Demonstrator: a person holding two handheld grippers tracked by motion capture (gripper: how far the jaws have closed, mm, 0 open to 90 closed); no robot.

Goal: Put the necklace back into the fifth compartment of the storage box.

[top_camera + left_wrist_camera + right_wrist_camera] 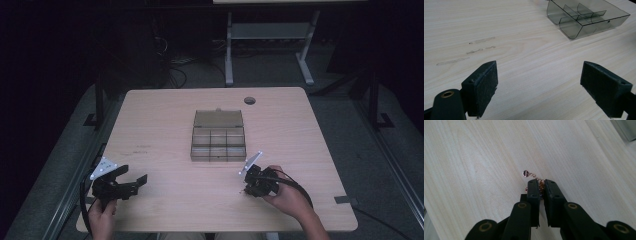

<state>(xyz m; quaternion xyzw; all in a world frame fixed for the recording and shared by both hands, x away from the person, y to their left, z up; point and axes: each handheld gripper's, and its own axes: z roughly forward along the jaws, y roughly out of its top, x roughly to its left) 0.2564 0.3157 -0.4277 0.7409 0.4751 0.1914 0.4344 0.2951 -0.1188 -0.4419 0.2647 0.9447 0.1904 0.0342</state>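
Note:
A clear smoky plastic organizer box (218, 136) with its lid laid back sits at the table's middle; its compartments (584, 17) look empty. My right gripper (248, 186) is near the front right, tilted down to the wood. Its jaws (541, 185) are shut on a thin rose-gold chain (537, 180) with a small round tag (525, 173) that lies on the table. My left gripper (137, 181) is at the front left, open, with its pads (482, 86) wide apart above bare wood and nothing between them.
The wooden table (165, 125) has faint scuff marks (469, 51) left of centre and a round cable hole (249, 100) at the back. Table legs and cables stand on the dark floor beyond. A strip of tape (345, 200) sits at the front right edge.

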